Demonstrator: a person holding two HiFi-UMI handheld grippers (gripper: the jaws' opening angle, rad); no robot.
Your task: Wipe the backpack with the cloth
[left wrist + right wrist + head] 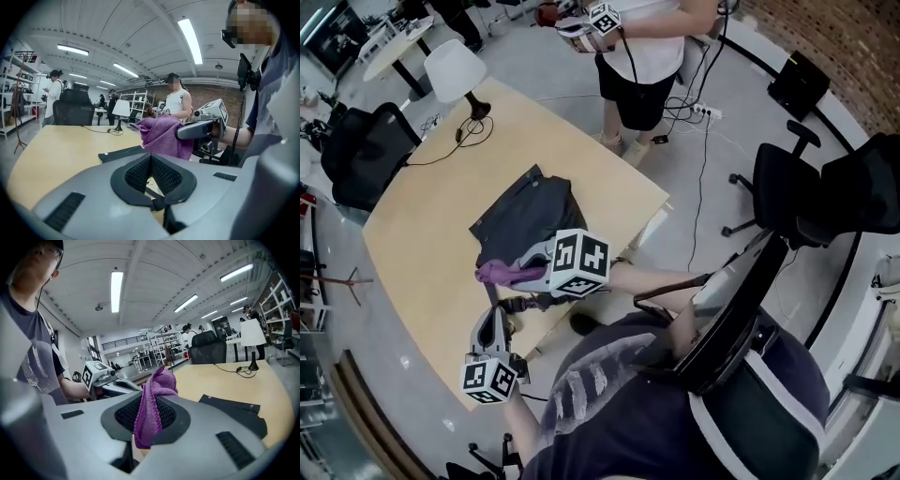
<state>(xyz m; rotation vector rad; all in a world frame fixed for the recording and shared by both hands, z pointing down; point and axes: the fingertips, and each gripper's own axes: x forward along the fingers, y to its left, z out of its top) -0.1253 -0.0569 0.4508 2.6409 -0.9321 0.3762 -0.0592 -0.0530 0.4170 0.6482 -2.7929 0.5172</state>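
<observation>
A dark grey backpack (525, 211) lies flat on the wooden table (422, 253); the gripper views show its near edge (123, 153) (234, 408). My right gripper (517, 272) hovers over the backpack's near end, shut on a purple cloth (500, 273). That cloth (152, 404) hangs bunched between its jaws. The left gripper view catches the same cloth (161, 133) and right gripper (197, 129) just above the table. My left gripper (494, 314) (150, 157) sits nearer me by the table's front edge, jaws shut on nothing, and does not touch the backpack.
A white lamp (455, 70) and its black cable (455, 136) stand at the table's far end. A person (642, 47) holding grippers stands beyond the far edge. Office chairs sit at the left (366, 150) and the right (797, 187).
</observation>
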